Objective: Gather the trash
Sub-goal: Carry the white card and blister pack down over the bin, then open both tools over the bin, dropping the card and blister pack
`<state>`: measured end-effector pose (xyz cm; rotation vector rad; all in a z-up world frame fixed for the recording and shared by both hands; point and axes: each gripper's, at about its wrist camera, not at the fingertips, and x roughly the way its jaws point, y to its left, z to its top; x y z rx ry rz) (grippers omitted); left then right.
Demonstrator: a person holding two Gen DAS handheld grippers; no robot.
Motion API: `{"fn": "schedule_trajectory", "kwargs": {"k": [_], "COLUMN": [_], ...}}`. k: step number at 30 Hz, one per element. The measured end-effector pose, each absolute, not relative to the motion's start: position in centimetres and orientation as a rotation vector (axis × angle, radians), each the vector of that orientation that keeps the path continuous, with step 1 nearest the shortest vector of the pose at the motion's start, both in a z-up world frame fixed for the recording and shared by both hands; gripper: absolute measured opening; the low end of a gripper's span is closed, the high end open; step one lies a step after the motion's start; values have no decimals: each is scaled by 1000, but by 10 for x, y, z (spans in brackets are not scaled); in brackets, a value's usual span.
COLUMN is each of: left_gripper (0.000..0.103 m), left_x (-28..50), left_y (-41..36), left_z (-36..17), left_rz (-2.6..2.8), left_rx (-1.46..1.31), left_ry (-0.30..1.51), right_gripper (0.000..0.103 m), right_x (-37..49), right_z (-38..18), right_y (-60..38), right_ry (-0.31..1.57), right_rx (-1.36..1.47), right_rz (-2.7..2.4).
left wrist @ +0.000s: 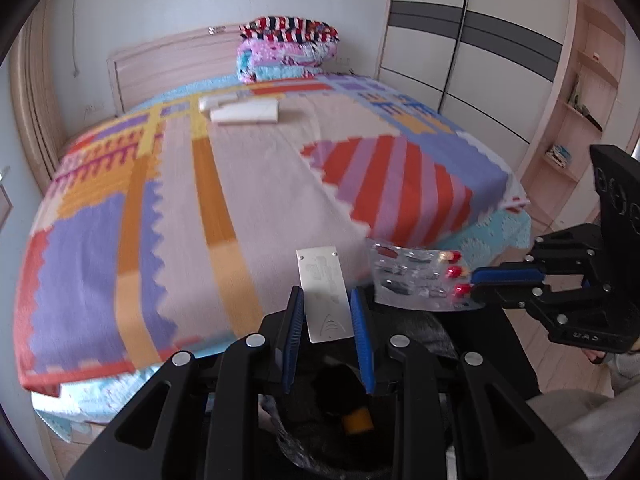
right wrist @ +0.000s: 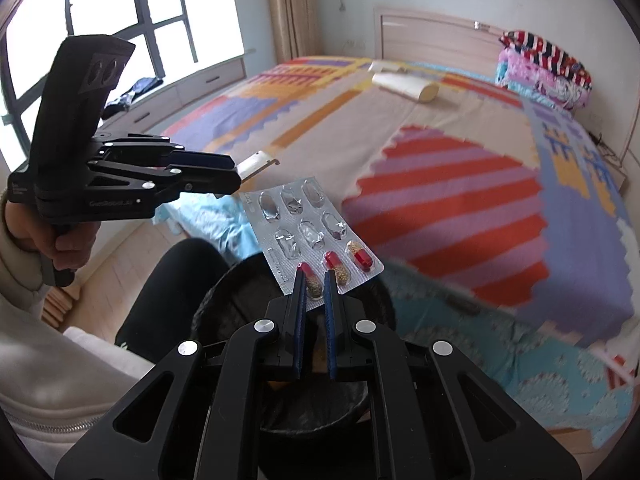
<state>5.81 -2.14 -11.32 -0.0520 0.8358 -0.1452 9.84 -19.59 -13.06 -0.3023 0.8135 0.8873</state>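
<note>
Left gripper [left wrist: 326,300]: fingers pinching a flat silver card [left wrist: 326,296]. Right gripper [right wrist: 316,280]: fingers pinching a pill blister pack [right wrist: 310,232] by its edge. Black-lined trash bin [right wrist: 240,280] directly below both fingertips.

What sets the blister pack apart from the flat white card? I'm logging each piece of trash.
The blister pack is silvery foil with bubbles, three still holding red capsules; the white card is plain, narrow and flat. The pack sits in the right tool, the card in the left tool. Both hang above the black bin.
</note>
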Motion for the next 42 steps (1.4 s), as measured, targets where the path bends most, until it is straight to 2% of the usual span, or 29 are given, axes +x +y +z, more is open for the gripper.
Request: {"fn": "schedule_trajectory", "kwargs": {"k": [8, 23, 35, 36, 39, 42], "left_gripper": [24, 24, 24, 24, 26, 28], "left_x": [53, 62, 70, 70, 70, 69], "left_y": [-33, -28, -18, -18, -17, -16], "left_z": [-153, -227, -238, -237, -233, -226], "left_rz": [-195, -193, -153, -154, -158, -166], "left_rx": [-83, -130, -174, -176, -188, -194], "left_ry": [930, 1104, 1131, 1130, 1126, 1112], "right_gripper": [9, 10, 11, 12, 33, 34], "right_x": [95, 96, 103, 104, 103, 103], "right_z": [-173, -225, -231, -231, -225, -221], "right_y": [-197, -184, -180, -180, -180, -181], "right_ry": [945, 1070, 1073, 1069, 1045, 1037], "right_rx": [-313, -389, -377, -372, -367, -362], "right_rz": [871, 850, 839, 839, 834, 837]}}
